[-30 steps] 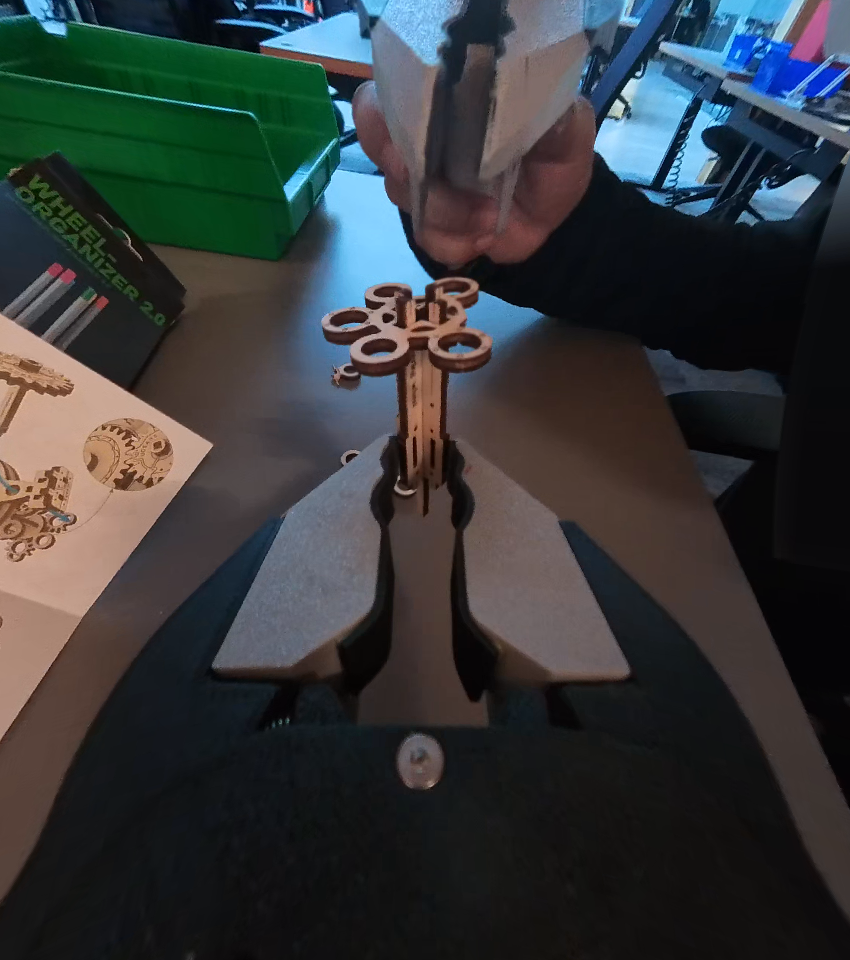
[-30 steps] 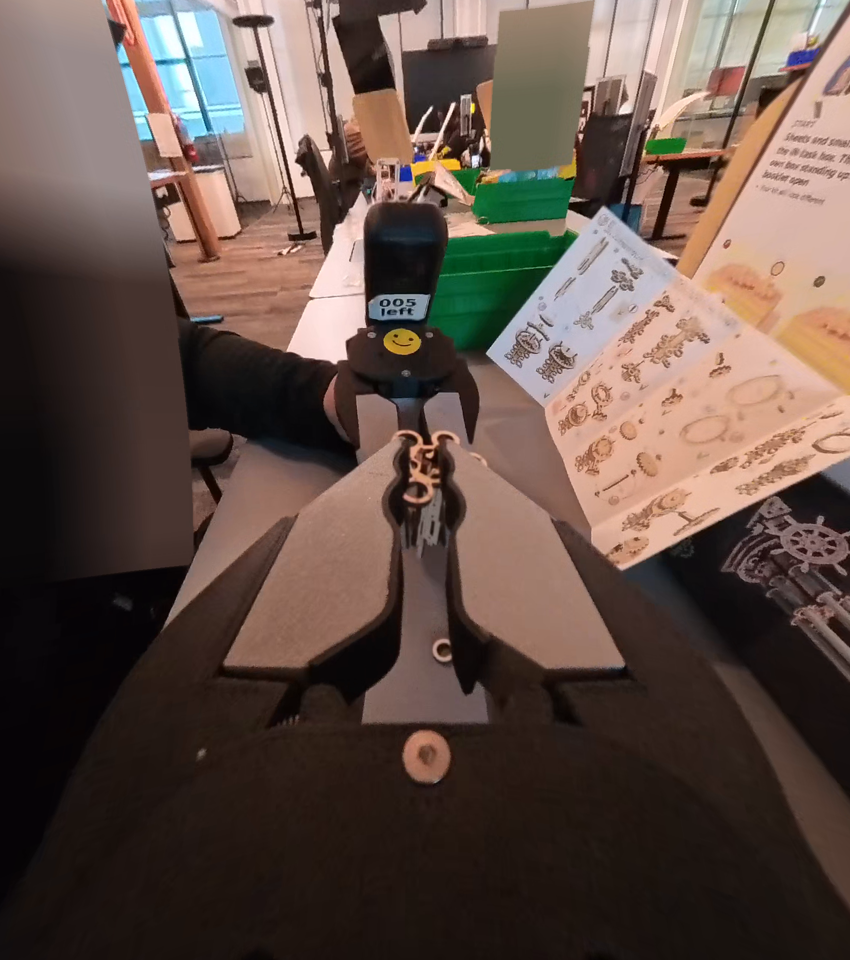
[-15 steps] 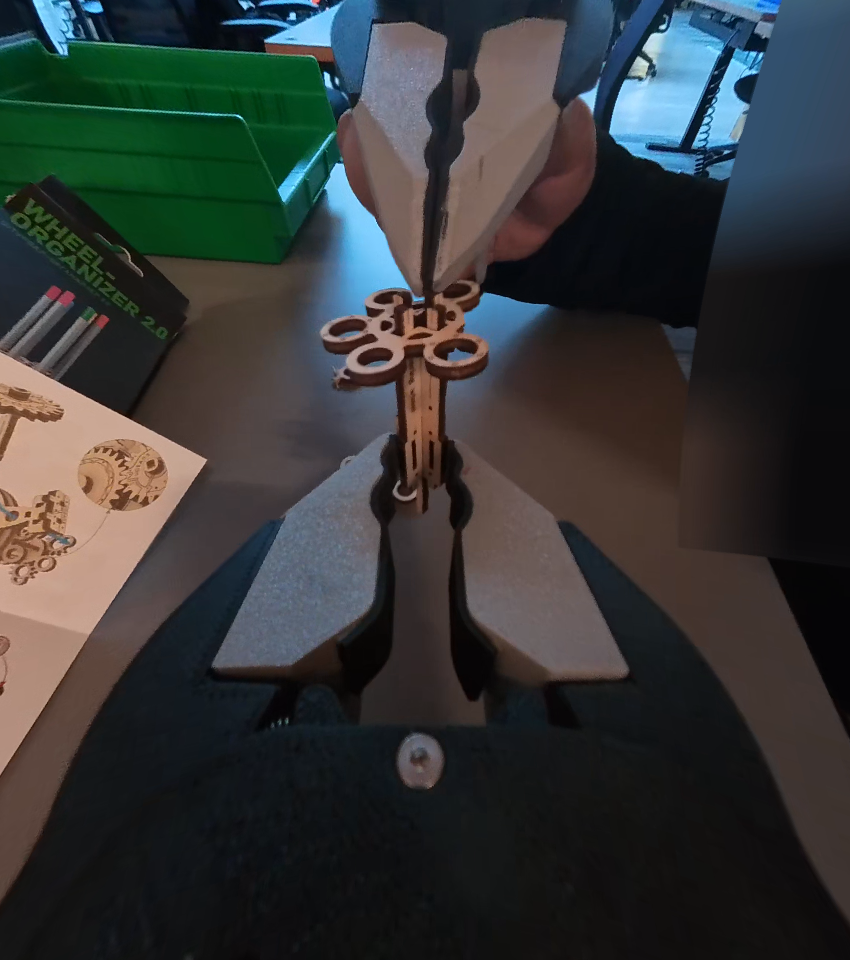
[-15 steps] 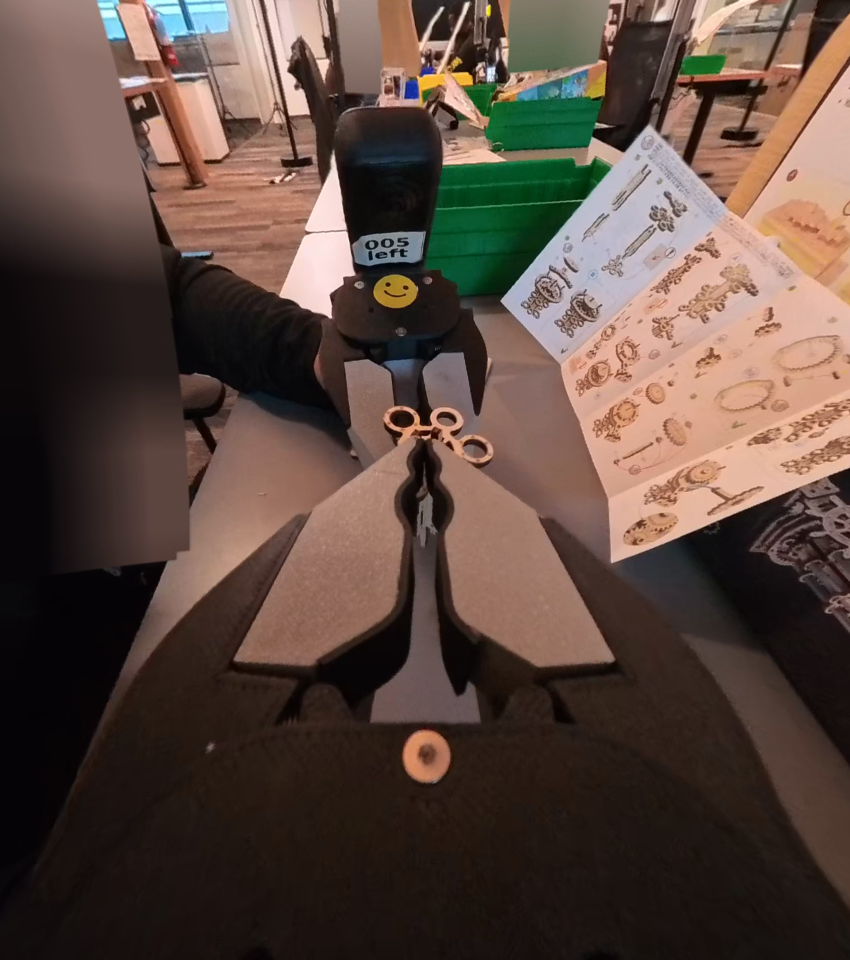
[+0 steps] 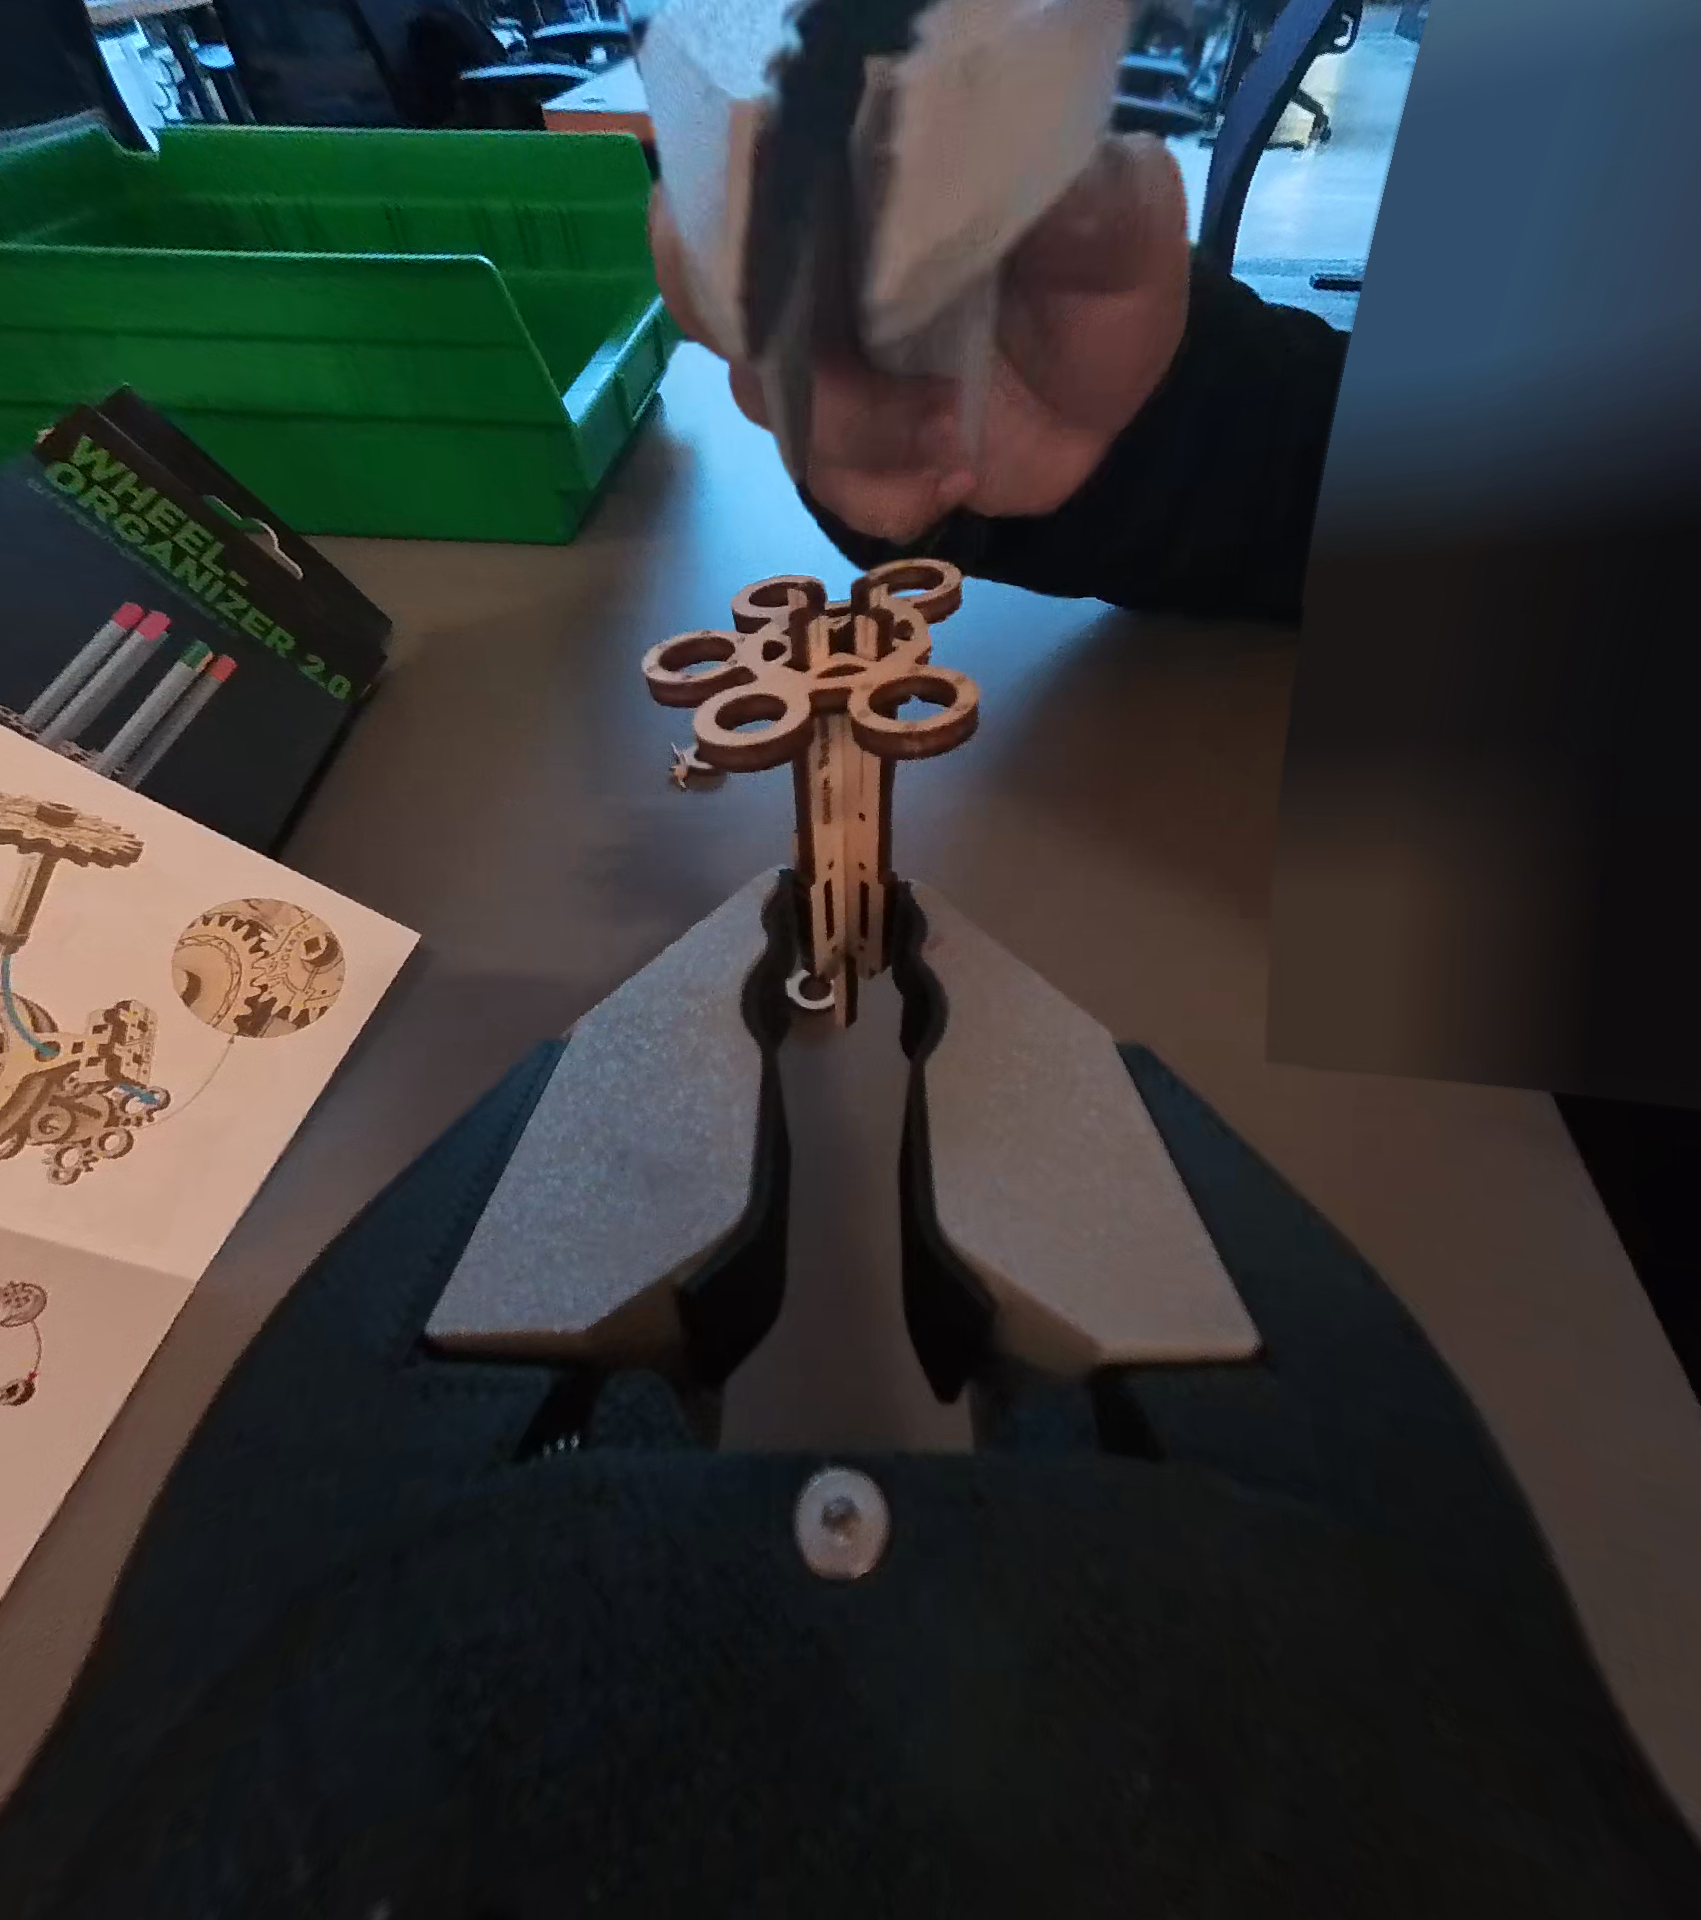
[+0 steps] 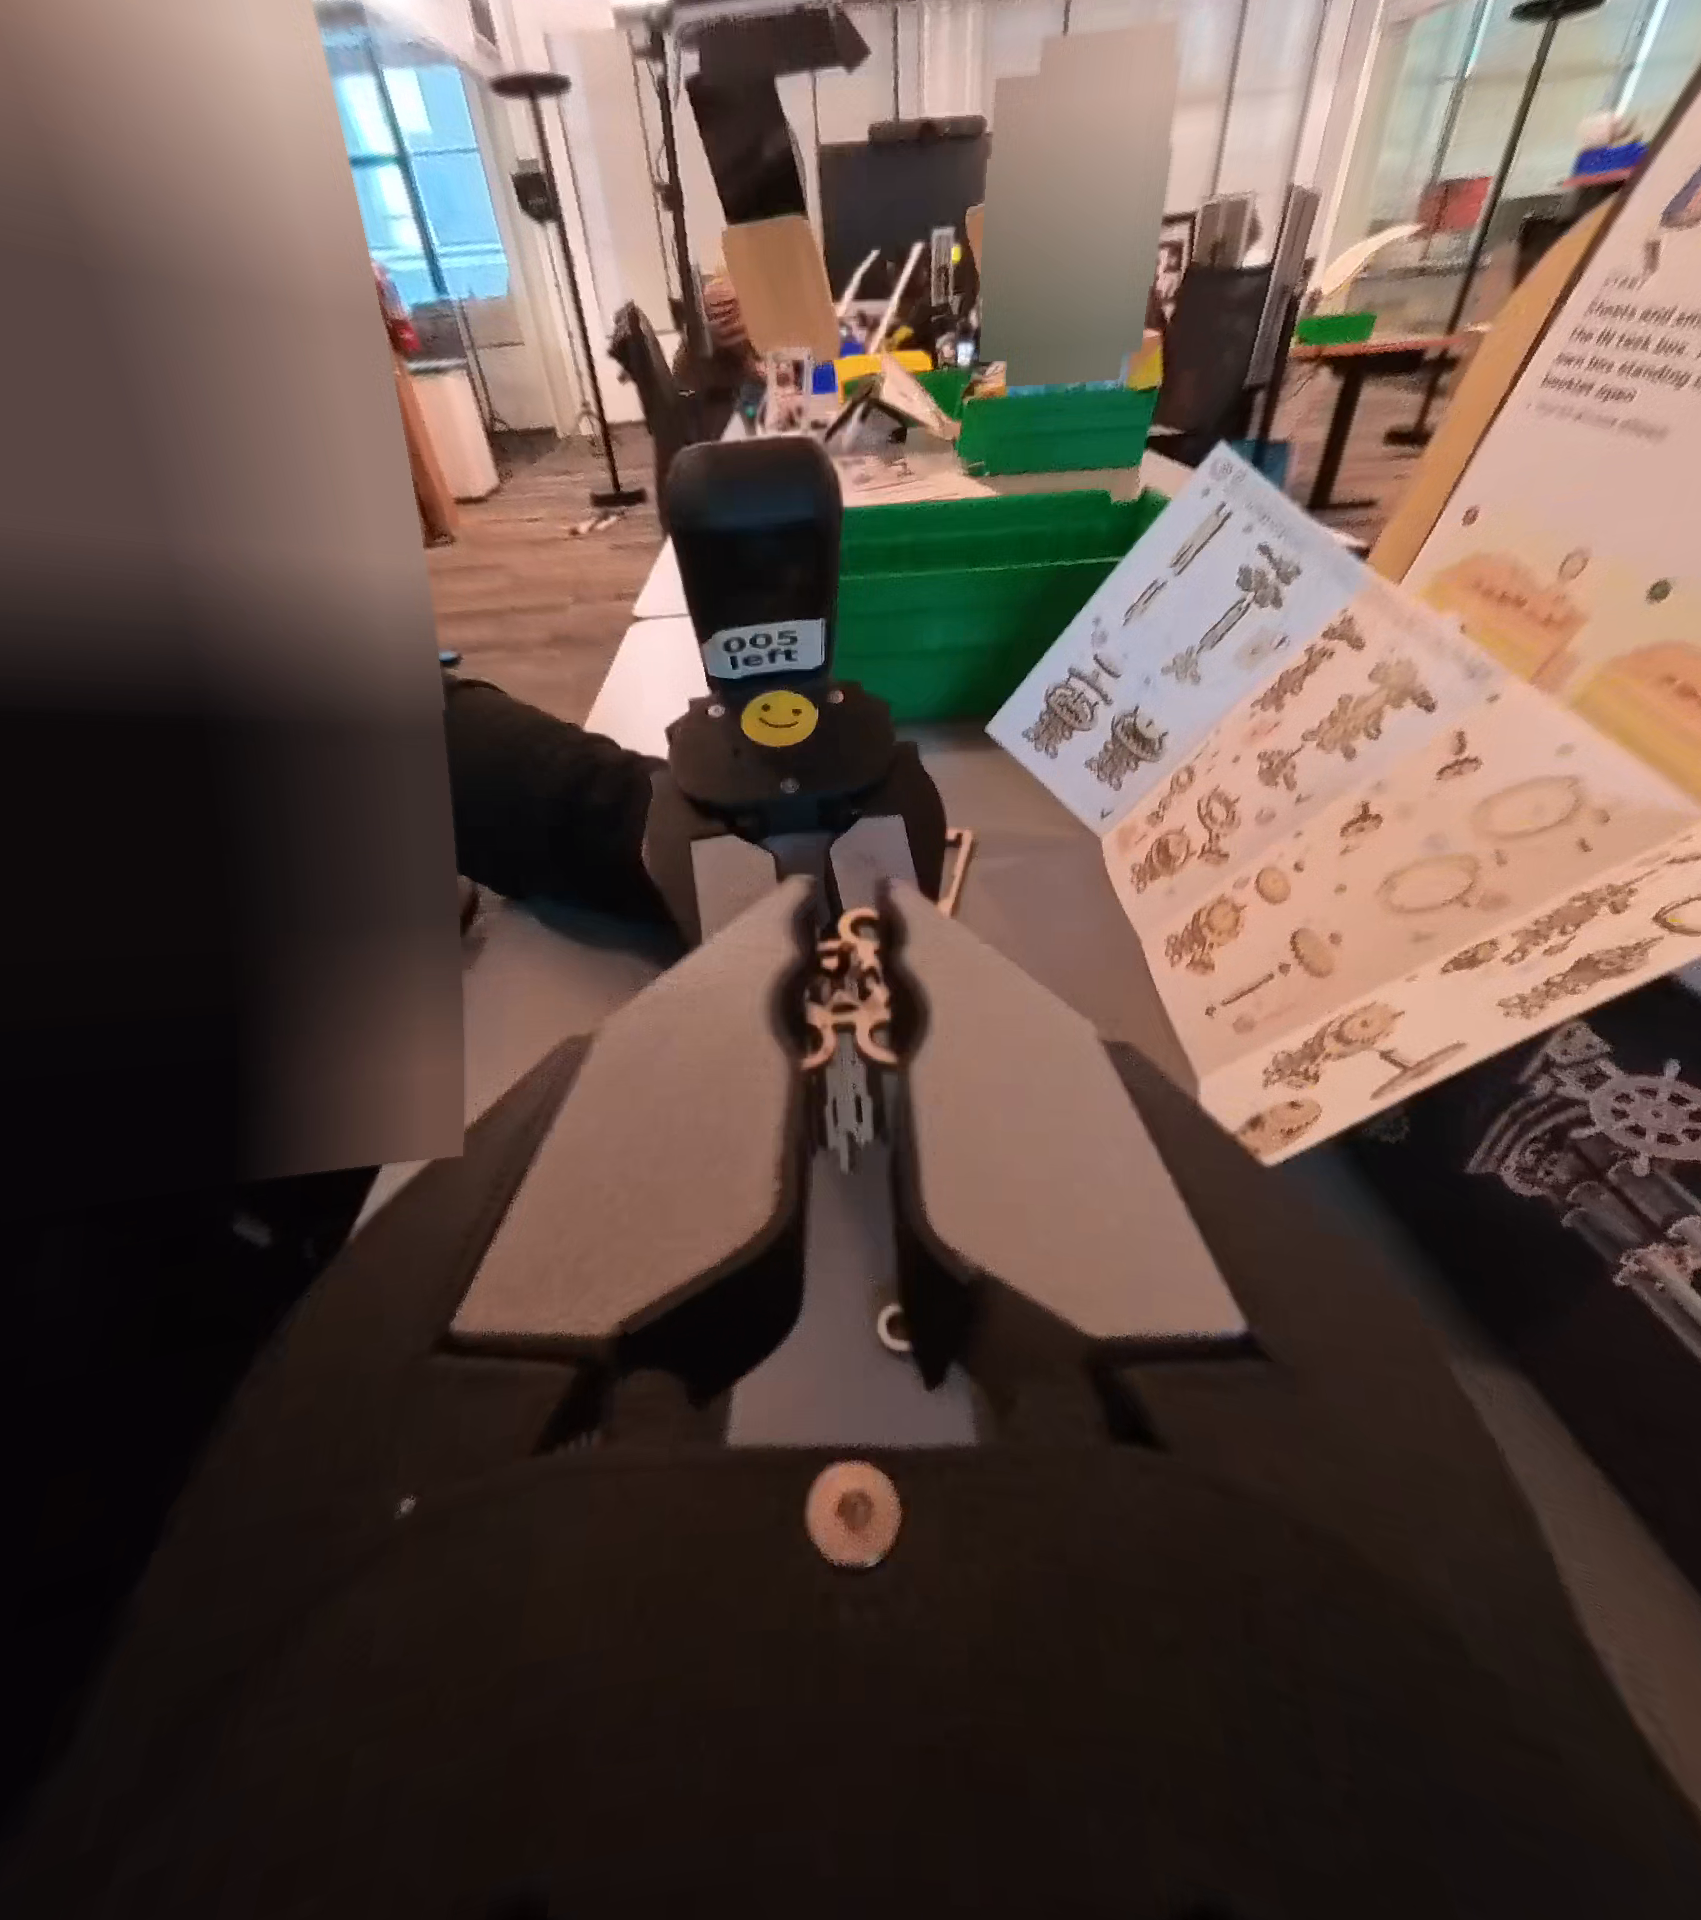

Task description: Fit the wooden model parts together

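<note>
The left gripper point(image 5: 841, 935) is clamped on the lower end of a wooden stem point(image 5: 844, 831) that stands upright at the middle of the left wrist view, capped by a flat rosette point(image 5: 810, 675) of rings seated on the stem's top, so that joint looks done. The right gripper point(image 5: 867, 343) hangs above it at 12 o'clock, blurred, its fingers point(image 5: 971, 187) drawn narrow with only a dark slit between them; it holds nothing I can make out, and it stands just clear of the rosette. From its own view the rosette shows through the gap between its tips, but that is line of sight, not a grasp. What is left is a judgement: the booklet point(image 5: 87, 1039) at 9 o'clock pictures gears and a larger mechanism, so this stem is likely one sub-assembly among several. Loose bits lie on the table point(image 5: 513, 810): a small ring point(image 5: 810, 987) under the left tips and a tiny wooden piece point(image 5: 685, 769) at 11 o'clock of the stem. A dark box point(image 5: 150, 623) and a green bin point(image 5: 285, 343) sit at 10 to 11 o'clock, well apart from the work. In the right view an open sheet point(image 6: 1397, 831) stands at 2 o'clock, near the grippers, and could be brushed on a wide swing. The person's hand point(image 5: 1033, 416) behind the right gripper blocks what lies beyond.
</note>
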{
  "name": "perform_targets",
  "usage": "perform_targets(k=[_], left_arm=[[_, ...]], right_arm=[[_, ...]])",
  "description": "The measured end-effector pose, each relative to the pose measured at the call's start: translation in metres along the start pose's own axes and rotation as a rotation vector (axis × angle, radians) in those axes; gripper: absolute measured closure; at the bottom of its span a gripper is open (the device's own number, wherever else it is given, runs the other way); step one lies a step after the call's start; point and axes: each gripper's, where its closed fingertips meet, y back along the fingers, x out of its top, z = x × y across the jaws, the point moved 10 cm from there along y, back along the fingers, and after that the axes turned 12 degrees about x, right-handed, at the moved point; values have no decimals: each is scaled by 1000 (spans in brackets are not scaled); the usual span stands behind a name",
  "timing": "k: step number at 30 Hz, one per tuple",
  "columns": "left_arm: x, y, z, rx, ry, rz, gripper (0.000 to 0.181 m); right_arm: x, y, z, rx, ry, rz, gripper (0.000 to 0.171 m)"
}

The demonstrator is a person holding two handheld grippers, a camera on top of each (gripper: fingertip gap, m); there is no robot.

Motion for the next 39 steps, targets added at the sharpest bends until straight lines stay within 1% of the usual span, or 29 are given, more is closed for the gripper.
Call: perform_targets(k=[1, 2, 3, 5, 7, 8, 9, 10, 11, 13, 16, 17, 19, 20, 21, 23, 26, 28, 29, 30, 32, 34, 35, 37, 39], left_arm=[[0, 0, 0, 6, -5, 7, 166], [1, 1, 0, 14, -11, 13, 166], [-2, 0, -1, 26, -25, -28, 166], [0, 1, -1, 20, -20, 0, 166], [0, 1, -3, 27, -8, -1, 166], [0, 1, -3, 32, -9, 0, 166], [0, 2, -3, 32, -9, 4, 166], [0, 1, -3, 35, -9, -1, 167], [-3, -1, -3, 46, -23, -55, 166], [-1, 0, -3, 52, -25, -19, 166], [-2, -1, -4, 81, -27, -44, 166], [-2, -1, -4, 88, -28, -49, 166], [-2, -2, -3, 99, -22, -53, 166], [-4, -3, -4, 113, -18, -84, 166], [-5, -5, -4, 109, -27, -105, 166], [-3, -3, -3, 103, -17, -61, 166], [-1, -1, -4, 101, -3, -45, 166], [-2, -1, -4, 118, 0, -65, 166], [-5, -4, -5, 117, -14, -95, 166], [-4, -4, -5, 108, -5, -86, 166], [-1, -1, -6, 100, 23, -47, 166], [-1, -1, -5, 110, 2, -52, 166], [-1, -1, -4, 113, -8, -53, 166], [-2, -3, -4, 123, -9, -73, 166], [-3, -3, -3, 114, -14, -72, 166]], right_arm=[[-4, 0, 2, 4, -19, -42, 171], [-12, -4, 5, -1, -31, -141, 171], [-15, -7, 5, -19, -13, -195, 171], [-11, -7, 1, -58, 48, -194, 171], [0, -2, -4, -68, 85, -102, 171], [1, 0, -5, -53, 85, -93, 171], [-4, -3, -5, -39, 73, -149, 171], [-12, -8, -2, -52, 65, -252, 171], [-15, -11, -2, -83, 90, -280, 171], [-11, -13, -5, -110, 150, -260, 171], [2, -8, -17, -56, 205, -127, 171], [2, -9, -18, -58, 213, -134, 171], [-10, -18, -15, -95, 234, -272, 171], [-16, -24, -14, -118, 258, -333, 171], [-18, -28, -16, -132, 290, -361, 171], [-13, -27, -19, -153, 320, -349, 171], [-3, -19, -23, -134, 320, -248, 171], [-13, -24, -17, -141, 288, -341, 171], [-17, -26, -17, -141, 302, -372, 171], [-18, -28, -19, -141, 325, -394, 171], [-11, -27, -23, -167, 364, -349, 171], [-4, -21, -24, -175, 350, -280, 171], [-4, -19, -22, -175, 332, -276, 171], [-14, -24, -18, -160, 300, -351, 171], [-14, -26, -20, -172, 339, -369, 171]])
